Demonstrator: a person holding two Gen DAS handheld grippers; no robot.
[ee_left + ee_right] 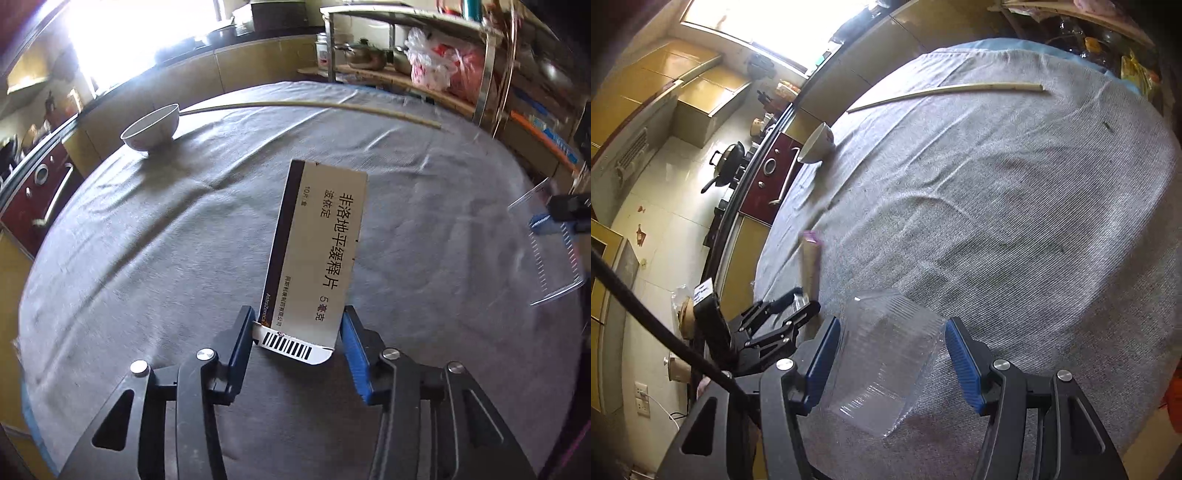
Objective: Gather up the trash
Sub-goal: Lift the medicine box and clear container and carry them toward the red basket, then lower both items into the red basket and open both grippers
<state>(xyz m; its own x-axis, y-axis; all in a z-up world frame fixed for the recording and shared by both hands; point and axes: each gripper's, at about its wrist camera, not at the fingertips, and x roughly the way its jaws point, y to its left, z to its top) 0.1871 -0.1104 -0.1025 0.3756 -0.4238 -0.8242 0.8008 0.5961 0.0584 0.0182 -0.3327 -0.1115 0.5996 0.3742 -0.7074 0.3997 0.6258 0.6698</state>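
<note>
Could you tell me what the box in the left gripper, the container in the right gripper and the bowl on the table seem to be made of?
The box looks like thin printed cardboard, smooth with a slight sheen: flat panels, folded edges, a tuck flap with a barcode.
The container looks like thin clear plastic, glossy and ribbed: the cloth shows through it.
The bowl is probably glazed ceramic: white, shiny, thick-rimmed.

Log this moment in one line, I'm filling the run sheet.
left gripper: closed on medicine box | right gripper: holding clear plastic container | bowl, stick: on table
</note>
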